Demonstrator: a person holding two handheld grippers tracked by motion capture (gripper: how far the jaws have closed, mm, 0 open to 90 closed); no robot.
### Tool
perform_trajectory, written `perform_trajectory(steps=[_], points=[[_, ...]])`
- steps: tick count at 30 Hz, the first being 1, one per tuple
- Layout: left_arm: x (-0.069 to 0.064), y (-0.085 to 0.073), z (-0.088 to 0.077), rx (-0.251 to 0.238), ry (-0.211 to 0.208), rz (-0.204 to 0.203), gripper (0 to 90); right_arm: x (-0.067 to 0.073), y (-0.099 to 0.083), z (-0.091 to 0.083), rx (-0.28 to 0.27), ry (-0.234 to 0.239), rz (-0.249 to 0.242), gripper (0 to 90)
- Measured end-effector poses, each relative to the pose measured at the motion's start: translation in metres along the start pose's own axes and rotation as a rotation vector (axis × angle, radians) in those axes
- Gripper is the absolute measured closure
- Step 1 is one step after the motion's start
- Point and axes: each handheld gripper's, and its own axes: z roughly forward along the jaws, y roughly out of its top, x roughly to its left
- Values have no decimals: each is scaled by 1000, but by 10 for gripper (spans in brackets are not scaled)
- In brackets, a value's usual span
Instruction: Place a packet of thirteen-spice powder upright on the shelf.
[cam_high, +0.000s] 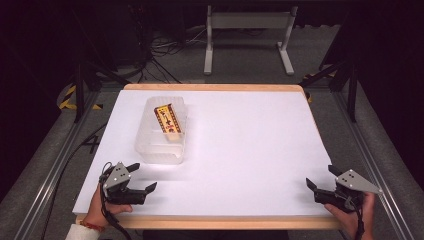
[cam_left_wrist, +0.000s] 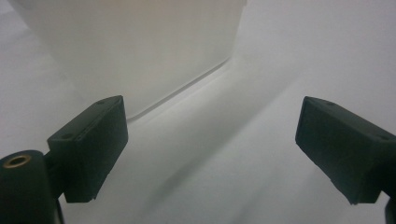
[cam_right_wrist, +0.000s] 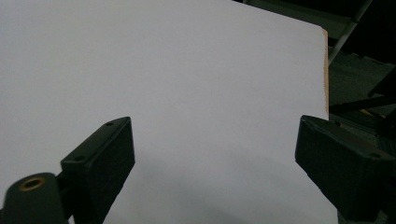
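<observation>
Seen from above, a white table (cam_high: 240, 150) with a pale wooden edge stands on a grey floor in a dark room. Toward its far left lies a clear plastic container (cam_high: 162, 131), long and rectangular, with its open top facing up. Inside it, a yellow and red snack packet (cam_high: 168, 119) leans at a tilt toward the far end.

At the near left corner, a person's left hand (cam_high: 102, 207) holds the left gripper (cam_high: 142, 176). Its two black jaws are spread wide with nothing between them, and they point toward the container, which sits just beyond them. At the near right corner, the right hand (cam_high: 350, 216) holds the right gripper (cam_high: 322, 176), its jaws likewise wide apart and empty, well away from the container.

The left gripper view adds a close look along that tool: both jaws rise from the bottom corners, and the container's frosted wall (cam_left_wrist: 140, 46) fills the top left, its lower edge resting on the tabletop near the left jaw without touching it. The packet cannot be made out through the plastic here.

The right gripper view looks between its parted jaws across bare white tabletop to the table's right wooden edge (cam_right_wrist: 325, 74), with dark floor and metal framing past it.
</observation>
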Motion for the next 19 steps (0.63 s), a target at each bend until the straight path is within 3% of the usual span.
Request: perform_trajectory(steps=[19], points=[[1,1,2,15,3,-8,98,3,2,2,8,4,-10,125]])
